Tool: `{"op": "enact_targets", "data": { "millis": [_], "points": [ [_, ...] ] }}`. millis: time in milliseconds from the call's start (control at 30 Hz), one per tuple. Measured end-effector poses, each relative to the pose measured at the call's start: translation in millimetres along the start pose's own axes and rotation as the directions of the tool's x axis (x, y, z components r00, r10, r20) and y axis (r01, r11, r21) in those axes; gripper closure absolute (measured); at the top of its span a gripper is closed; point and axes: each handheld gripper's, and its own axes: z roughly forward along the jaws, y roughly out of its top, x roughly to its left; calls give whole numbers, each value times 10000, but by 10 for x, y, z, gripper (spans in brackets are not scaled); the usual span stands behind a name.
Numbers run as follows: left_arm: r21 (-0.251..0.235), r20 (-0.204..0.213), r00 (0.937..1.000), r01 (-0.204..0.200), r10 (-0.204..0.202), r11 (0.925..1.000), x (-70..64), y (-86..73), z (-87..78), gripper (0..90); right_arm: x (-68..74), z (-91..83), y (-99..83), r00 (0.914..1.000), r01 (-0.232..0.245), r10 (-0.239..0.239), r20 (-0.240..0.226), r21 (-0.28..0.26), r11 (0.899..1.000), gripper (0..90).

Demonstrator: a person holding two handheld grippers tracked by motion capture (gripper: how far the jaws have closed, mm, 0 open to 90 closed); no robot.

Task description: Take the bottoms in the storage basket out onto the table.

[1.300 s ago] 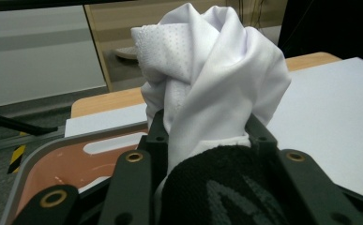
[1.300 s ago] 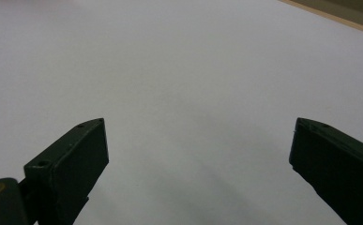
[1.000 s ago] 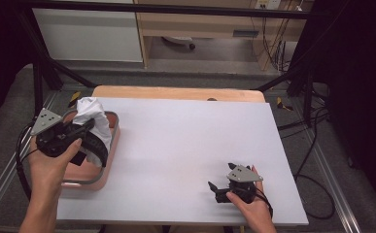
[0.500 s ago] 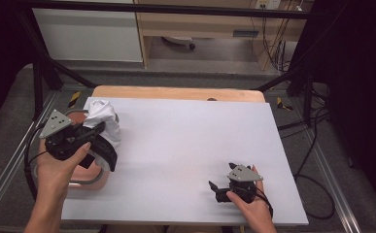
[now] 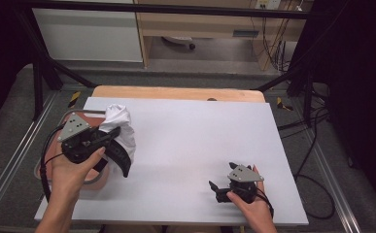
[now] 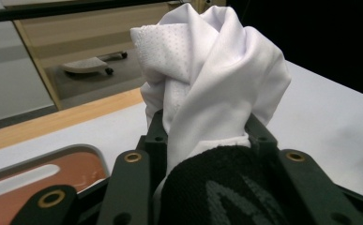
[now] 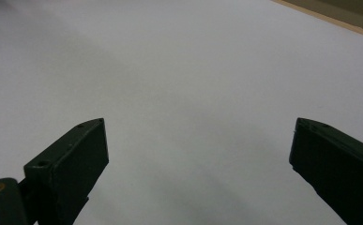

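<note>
High view: near the bench's (image 5: 190,141) left edge, the left gripper (image 5: 109,141) holds a white-and-black garment (image 5: 120,127) over an orange tray (image 5: 47,160). The right gripper (image 5: 219,189) rests near the front right corner.

Left gripper view: fingers clamped on bunched cloth; it looks soft, light and floppy, best pinched at a thick fold.

Right gripper view: fingers (image 7: 71,159) wide apart over bare bench
</note>
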Motion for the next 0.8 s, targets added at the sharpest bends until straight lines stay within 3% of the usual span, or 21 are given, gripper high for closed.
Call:
{"op": "enact_targets", "data": {
  "millis": [267,533,700,800],
  "points": [
    [204,499,9987,-138,128,9997,-143,42,197,617,-15,-6,-7,9999,-88,87,95,129,9999,52],
    [456,165,9992,-383,376,9982,-207,155,605,617,13,-1,0,9997,-49,49,-250,8,10000,49],
    [839,479,9976,-539,500,9950,-275,230,857,617,-1,-3,-7,9997,-157,159,-207,88,9998,50],
    [918,675,9972,-379,317,9951,-297,286,976,617,2,-14,-3,9998,-118,118,-184,17,9999,50]
  ]
}}
